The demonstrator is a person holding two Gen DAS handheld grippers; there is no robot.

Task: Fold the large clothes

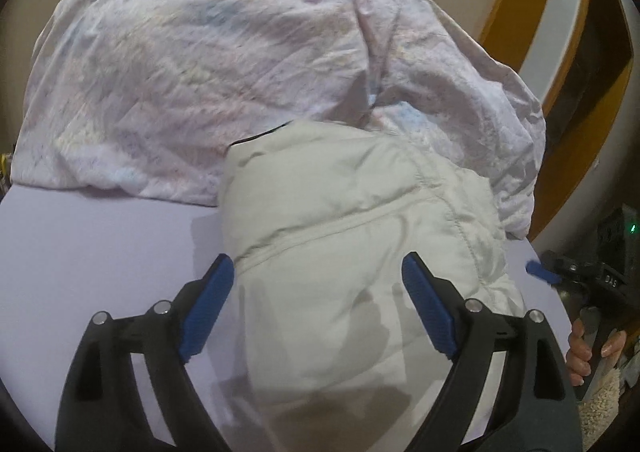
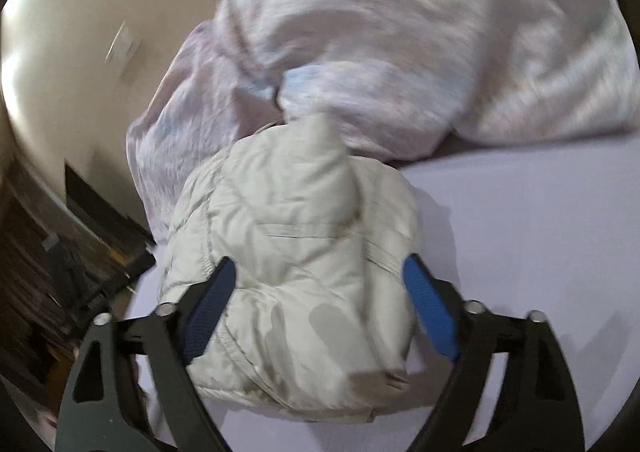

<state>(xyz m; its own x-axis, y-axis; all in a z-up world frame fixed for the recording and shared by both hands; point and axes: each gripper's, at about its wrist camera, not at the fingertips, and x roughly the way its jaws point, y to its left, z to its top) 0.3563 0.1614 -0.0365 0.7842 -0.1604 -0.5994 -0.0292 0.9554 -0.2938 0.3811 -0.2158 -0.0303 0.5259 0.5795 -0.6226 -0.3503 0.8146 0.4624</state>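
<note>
We see a puffy white jacket [image 1: 340, 236] folded into a bundle on the pale purple bed sheet [image 1: 100, 252], touching a crumpled pink blanket [image 1: 192, 72]. Our left gripper [image 1: 318, 268] and right gripper [image 2: 320, 272] both hang wide open over it, holding nothing.

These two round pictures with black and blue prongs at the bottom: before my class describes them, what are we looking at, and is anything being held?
Each picture comes from a camera on a hand-held gripper, looking along its two fingers. The left gripper and the right gripper are both open; neither holds anything. Between their fingers lies a folded pale puffy jacket on a lilac surface. Behind it is a crumpled pinkish sheet. In the left gripper's picture, the person's hand shows at the right edge.
</note>
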